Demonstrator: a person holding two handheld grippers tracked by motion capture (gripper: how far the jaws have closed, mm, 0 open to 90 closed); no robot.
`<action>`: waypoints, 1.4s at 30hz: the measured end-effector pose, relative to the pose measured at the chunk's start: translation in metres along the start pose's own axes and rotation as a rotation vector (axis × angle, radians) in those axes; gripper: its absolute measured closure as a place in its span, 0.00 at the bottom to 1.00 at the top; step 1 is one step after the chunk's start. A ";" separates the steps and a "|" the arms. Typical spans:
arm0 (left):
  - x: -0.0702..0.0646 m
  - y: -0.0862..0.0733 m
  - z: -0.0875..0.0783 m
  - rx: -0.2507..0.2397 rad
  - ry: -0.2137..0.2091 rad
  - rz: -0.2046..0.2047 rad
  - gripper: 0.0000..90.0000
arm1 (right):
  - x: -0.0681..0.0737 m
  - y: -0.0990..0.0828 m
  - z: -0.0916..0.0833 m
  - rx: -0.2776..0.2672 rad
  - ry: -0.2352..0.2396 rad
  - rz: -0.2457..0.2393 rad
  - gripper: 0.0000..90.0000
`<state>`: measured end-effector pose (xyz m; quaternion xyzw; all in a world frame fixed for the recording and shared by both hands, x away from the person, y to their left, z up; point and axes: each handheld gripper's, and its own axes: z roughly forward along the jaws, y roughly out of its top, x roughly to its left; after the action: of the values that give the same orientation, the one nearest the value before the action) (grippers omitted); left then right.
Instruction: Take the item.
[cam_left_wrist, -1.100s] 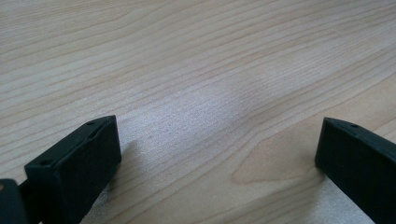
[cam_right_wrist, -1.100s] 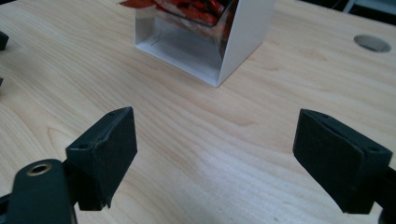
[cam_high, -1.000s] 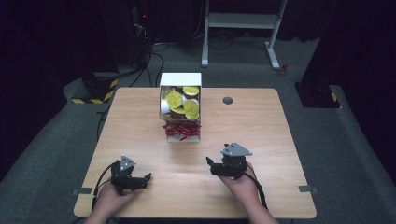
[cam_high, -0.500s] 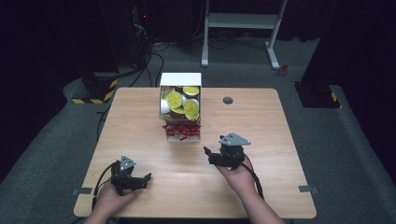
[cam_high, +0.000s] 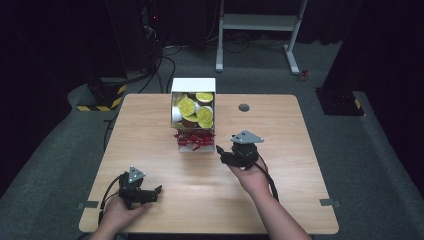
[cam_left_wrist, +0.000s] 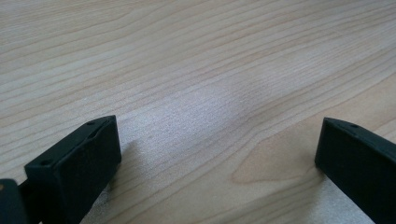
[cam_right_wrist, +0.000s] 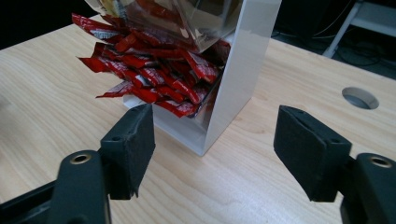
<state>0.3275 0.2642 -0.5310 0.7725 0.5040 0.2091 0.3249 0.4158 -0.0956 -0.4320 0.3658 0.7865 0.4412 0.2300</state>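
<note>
Right gripper view first: red sachets (cam_right_wrist: 154, 74) fanned out of the low mouth of a white dispenser box (cam_right_wrist: 238, 79), just ahead of the jaws and a little left of their midline. Long axes of the sachets roughly level, tips pointing out toward the left jaw. Right gripper (cam_right_wrist: 215, 140) with fingers apart and nothing between them — jaws just been narrowing, pads (cam_right_wrist: 135, 140) touching no packet yet. Seen from the high view: box (cam_high: 193, 86) standing mid-table (cam_high: 300, 190), sachet pile (cam_high: 194, 140) at its near end, right gripper (cam_high: 222, 152) just beside that pile, left gripper (cam_high: 150, 192) well apart near the table's front edge, fingers wide over bare wood. Clearly the nearer hand: the right. Likely needs a short push forward and left — onto one sachet's tip.
</note>
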 end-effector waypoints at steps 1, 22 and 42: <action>0.000 0.000 0.000 0.000 0.000 0.001 0.01 | 0.000 0.001 0.001 -0.004 -0.003 -0.001 0.35; 0.000 0.000 0.000 0.001 0.002 0.004 0.01 | 0.001 0.012 0.024 -0.023 -0.015 0.019 0.53; 0.000 0.000 0.000 0.002 0.000 0.001 0.01 | 0.009 0.021 0.051 0.048 -0.026 -0.008 0.59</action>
<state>0.3281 0.2639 -0.5310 0.7731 0.5036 0.2089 0.3242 0.4530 -0.0543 -0.4402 0.3741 0.7952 0.4164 0.2330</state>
